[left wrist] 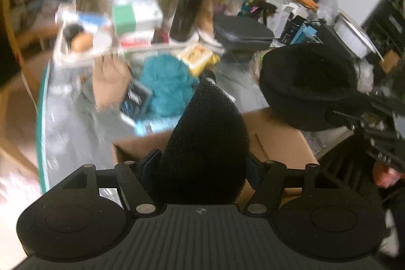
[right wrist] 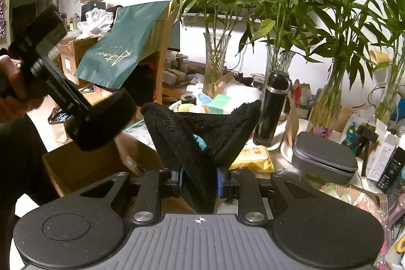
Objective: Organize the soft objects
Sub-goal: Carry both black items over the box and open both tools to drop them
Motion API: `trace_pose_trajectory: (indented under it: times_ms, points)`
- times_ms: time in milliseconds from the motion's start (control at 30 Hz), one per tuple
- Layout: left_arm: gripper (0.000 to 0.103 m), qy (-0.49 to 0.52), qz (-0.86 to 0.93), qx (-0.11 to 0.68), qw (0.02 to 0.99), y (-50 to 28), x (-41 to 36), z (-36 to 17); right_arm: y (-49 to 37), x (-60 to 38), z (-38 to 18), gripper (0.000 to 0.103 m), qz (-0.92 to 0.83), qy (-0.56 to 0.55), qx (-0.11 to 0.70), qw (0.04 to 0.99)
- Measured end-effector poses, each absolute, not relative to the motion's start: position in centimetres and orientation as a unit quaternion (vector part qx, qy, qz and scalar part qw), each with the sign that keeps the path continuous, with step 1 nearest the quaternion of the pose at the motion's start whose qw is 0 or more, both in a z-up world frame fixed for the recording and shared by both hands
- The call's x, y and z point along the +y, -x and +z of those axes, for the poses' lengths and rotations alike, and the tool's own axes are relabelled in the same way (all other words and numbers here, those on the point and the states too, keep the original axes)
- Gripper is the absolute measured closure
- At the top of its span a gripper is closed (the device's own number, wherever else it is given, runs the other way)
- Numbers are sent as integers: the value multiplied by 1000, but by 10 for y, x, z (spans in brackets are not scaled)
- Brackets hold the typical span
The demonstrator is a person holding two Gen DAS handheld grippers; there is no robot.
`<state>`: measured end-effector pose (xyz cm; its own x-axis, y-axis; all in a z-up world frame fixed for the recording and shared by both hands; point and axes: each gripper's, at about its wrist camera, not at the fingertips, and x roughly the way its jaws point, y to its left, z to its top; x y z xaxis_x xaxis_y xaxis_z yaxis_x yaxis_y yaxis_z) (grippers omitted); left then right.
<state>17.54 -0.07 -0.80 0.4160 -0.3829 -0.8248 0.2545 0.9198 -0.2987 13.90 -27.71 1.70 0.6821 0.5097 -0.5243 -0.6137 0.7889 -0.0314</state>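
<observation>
Foam fills the space between our left gripper's (left wrist: 202, 163) jaws: a black, coarse-pored sponge block (left wrist: 207, 141), clamped across its width so it stands up out of the fingers. We hold it over the open brown cardboard box (left wrist: 276, 143), which looks like the collecting place for the soft things. Our right gripper (right wrist: 200, 181) is drawn in narrow on a black knitted fabric piece (right wrist: 202, 133), pinched at a fold so its two padded lobes flare upward and apart. Gripping it low keeps the floppy cloth from slipping out.

In the right wrist view the left gripper hangs just above the box's near corner, a hand (right wrist: 10, 82) around its handle. On the cluttered table beyond lies a teal fluffy cloth (left wrist: 164, 87), apparently another soft item awaiting sorting, though blur in the left wrist view makes that uncertain. A black metal flask (right wrist: 273, 108) stands behind it.
</observation>
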Motion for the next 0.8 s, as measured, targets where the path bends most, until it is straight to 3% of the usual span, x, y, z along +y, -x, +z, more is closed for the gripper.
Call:
trace_pose_trajectory:
  times_ms: [167, 233, 333, 800]
  points:
    - [29, 119, -167, 542, 815, -178, 3, -28, -128, -277, 18, 77, 314, 109, 254, 908]
    - [16, 134, -158, 542, 815, -176, 6, -34, -125, -277, 17, 77, 315, 109, 256, 908]
    - [11, 151, -146, 533, 819, -171, 10, -36, -120, -277, 15, 77, 320, 104, 258, 906]
    - [11, 83, -119, 462, 875, -138, 14, -7, -112, -261, 12, 77, 349, 115, 270, 890]
